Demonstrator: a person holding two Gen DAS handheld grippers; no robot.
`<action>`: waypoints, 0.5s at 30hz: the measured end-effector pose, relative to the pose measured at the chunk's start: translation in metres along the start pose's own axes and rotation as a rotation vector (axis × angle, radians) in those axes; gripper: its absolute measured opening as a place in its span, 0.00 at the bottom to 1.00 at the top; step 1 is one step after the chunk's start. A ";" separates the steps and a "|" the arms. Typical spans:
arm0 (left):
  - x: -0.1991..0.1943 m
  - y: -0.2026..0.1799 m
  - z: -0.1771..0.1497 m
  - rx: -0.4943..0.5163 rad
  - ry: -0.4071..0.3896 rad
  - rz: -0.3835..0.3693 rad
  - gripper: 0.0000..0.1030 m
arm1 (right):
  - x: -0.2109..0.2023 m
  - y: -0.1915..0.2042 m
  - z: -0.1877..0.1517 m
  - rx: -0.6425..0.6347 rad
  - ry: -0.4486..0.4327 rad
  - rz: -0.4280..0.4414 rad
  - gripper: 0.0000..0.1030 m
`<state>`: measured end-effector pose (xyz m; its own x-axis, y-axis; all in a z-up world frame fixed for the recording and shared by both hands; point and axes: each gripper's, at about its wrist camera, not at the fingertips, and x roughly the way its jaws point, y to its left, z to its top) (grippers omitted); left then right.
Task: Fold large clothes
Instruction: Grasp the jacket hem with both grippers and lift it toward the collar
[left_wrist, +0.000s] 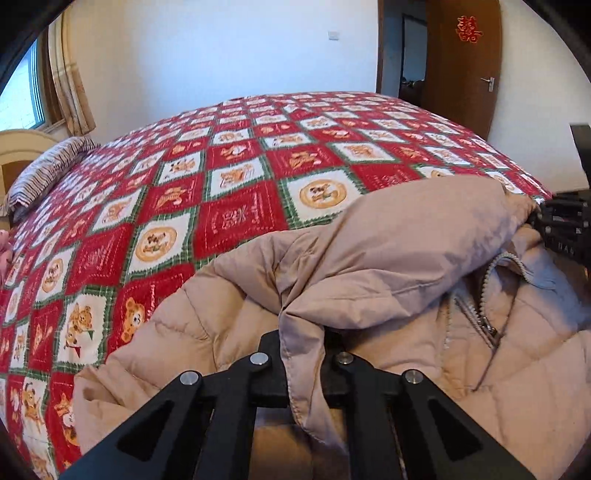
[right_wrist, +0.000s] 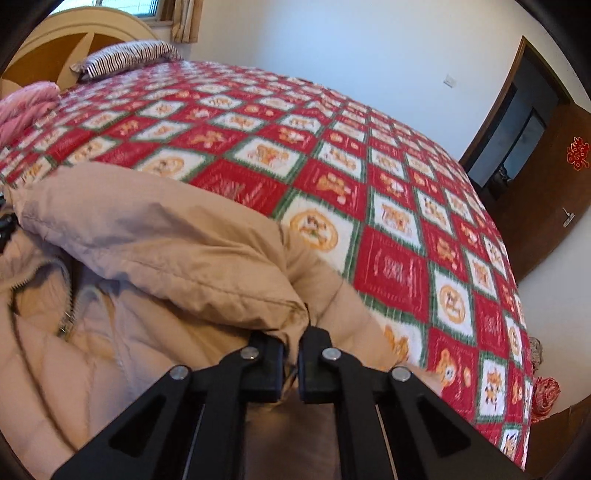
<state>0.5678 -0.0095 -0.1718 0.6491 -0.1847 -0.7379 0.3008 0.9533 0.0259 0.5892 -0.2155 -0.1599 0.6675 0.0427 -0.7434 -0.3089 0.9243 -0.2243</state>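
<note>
A beige quilted down jacket (left_wrist: 388, 266) lies on the near side of the bed; it also shows in the right wrist view (right_wrist: 122, 258). Its zipper (left_wrist: 487, 325) runs down the open front. My left gripper (left_wrist: 303, 354) is shut on a fold of the jacket's edge, which hangs between its jaws. My right gripper (right_wrist: 291, 350) is shut on the other end of the same puffy fold, lifted above the jacket body. The right gripper also shows at the right edge of the left wrist view (left_wrist: 535, 216), gripping the fabric.
The bed is covered by a red, white and green checked bear-print quilt (left_wrist: 240, 177). A striped pillow (left_wrist: 48, 166) lies by the headboard (right_wrist: 55, 55), with pink bedding (right_wrist: 26, 107) beside it. A brown door (left_wrist: 461, 66) stands open beyond the bed.
</note>
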 end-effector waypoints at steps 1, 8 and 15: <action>-0.001 0.001 0.001 -0.007 -0.003 0.003 0.06 | 0.002 0.002 -0.003 -0.007 0.008 -0.010 0.06; -0.054 0.004 0.008 -0.044 -0.076 0.032 0.27 | 0.003 0.005 -0.006 -0.009 0.016 -0.043 0.07; -0.109 0.013 0.028 -0.061 -0.236 0.129 0.79 | -0.028 -0.013 -0.016 -0.013 -0.009 -0.035 0.54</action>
<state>0.5209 0.0163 -0.0725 0.8264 -0.1050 -0.5533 0.1676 0.9838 0.0637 0.5636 -0.2351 -0.1466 0.6843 0.0139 -0.7291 -0.2940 0.9202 -0.2583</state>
